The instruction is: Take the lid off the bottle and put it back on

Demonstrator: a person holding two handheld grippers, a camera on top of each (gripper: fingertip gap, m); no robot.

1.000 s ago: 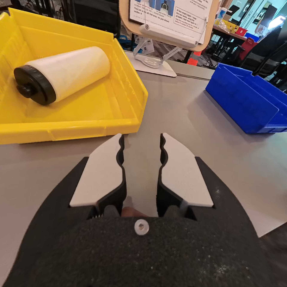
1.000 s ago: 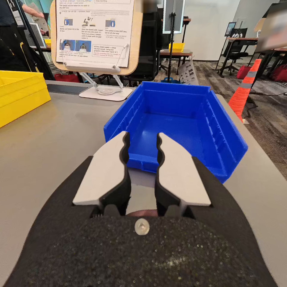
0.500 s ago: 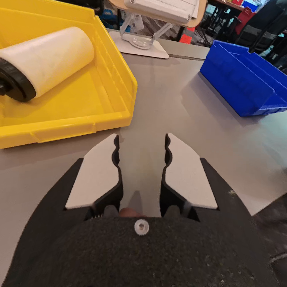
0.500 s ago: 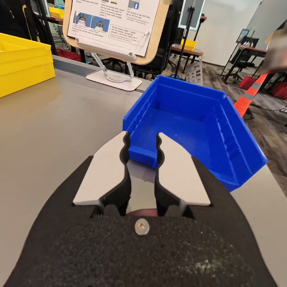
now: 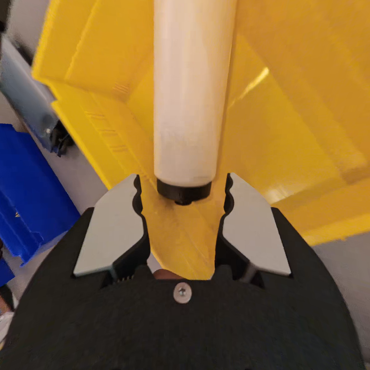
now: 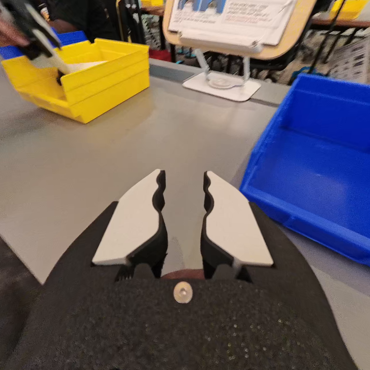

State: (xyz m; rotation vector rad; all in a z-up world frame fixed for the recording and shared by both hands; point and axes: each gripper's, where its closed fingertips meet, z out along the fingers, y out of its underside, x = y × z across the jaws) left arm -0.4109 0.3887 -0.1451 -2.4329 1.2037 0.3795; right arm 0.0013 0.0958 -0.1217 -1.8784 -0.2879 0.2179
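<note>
**Bottle lying capped in the yellow bin, left gripper lined up on its lid end**

Your left gripper (image 5: pixel 183 178) was spread wide and empty, its jaws flanking the black lid (image 5: pixel 183 191) without touching it. The white bottle (image 5: pixel 190 90) lay on its side inside the yellow bin (image 5: pixel 300 100), lid end towards you, lid on. Your right gripper (image 6: pixel 184 174) hung over the bare grey desk (image 6: pixel 100 160), fingers parted with nothing between them, just beside the blue bin (image 6: pixel 320 180).

The bottle looked like translucent plastic, so you could expect it to be light and fairly stiff, though a hard squeeze might flex the wall. Its body was smooth and round; lying down, it would likely roll or slip if pinched off-centre. Whether it held anything could not be told. The body seemed the better place to hold for lifting and standing it up. The lid's side wall looked the natural grip for your other gripper to twist; any ribbing was too blurred to confirm.
</note>
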